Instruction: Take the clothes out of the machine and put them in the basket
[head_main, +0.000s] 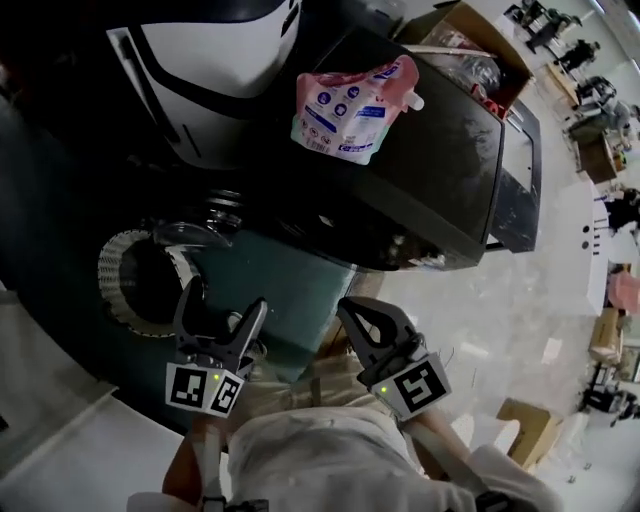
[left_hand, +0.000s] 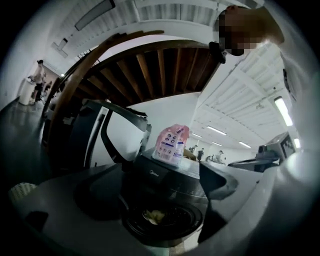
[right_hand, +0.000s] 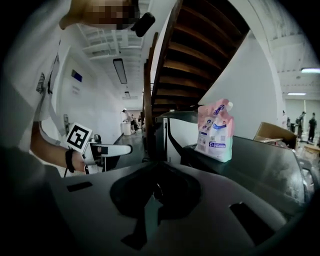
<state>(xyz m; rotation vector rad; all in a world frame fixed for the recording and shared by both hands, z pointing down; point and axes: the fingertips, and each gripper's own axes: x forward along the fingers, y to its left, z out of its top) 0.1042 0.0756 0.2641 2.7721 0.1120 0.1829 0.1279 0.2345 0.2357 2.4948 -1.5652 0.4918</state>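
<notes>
Step in hand: the reach, nothing lifted yet.
- Left gripper (head_main: 225, 297) – jaws wide, empty, facing the machine (head_main: 420, 170).
- Right gripper (head_main: 350, 308) – jaws together, empty.
- Clothes (left_hand: 154, 216) – pale bundle in the drum.
- Basket (head_main: 115, 265) – beside the machine.

Next, likely: reach into the drum and close on the cloth.

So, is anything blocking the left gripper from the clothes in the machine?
Nothing visible. The lid is raised, the drum is uncovered, and a pale garment shows straight ahead between the left gripper's open jaws. The detergent pouch sits behind, off the path.
</notes>
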